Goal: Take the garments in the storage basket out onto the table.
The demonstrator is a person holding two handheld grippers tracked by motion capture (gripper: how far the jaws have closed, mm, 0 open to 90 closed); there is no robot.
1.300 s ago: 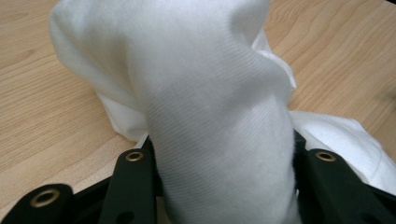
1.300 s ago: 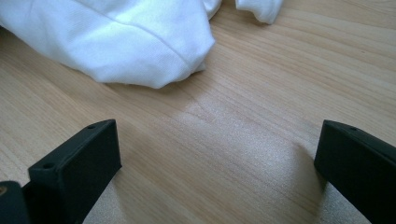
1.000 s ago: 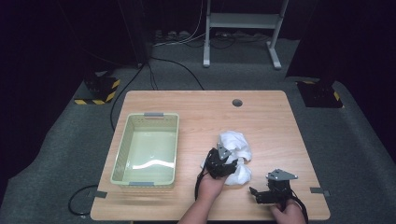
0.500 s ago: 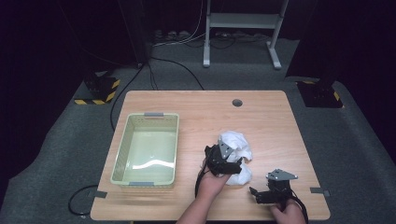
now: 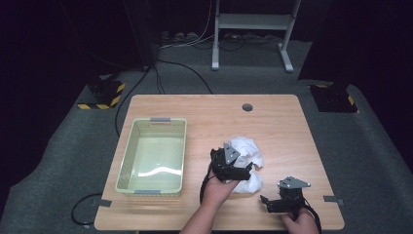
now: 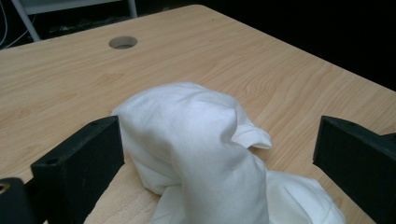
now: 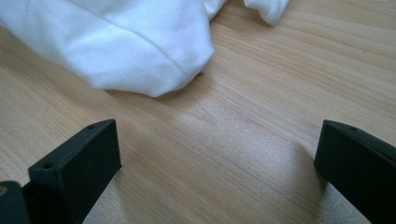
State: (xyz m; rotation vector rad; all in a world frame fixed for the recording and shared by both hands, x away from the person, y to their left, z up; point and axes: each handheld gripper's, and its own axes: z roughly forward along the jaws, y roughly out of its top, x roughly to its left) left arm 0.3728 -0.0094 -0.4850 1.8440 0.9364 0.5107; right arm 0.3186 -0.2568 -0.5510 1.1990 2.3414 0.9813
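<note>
Wooden table (image 5: 272,122) under dark surroundings; pale green basket (image 5: 155,155) at its 9 o'clock. Crumpled white cloth (image 5: 247,156) lies right of centre. Left gripper (image 5: 233,168) over the cloth's 7 o'clock edge, jaws just opened wide, cloth between them, unpressed. Right gripper (image 5: 272,202) at 5 o'clock of the cloth, jaws spread, nothing held.

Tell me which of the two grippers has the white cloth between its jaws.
The left gripper: the white cloth lies between its open jaws. The right gripper faces bare table.
</note>
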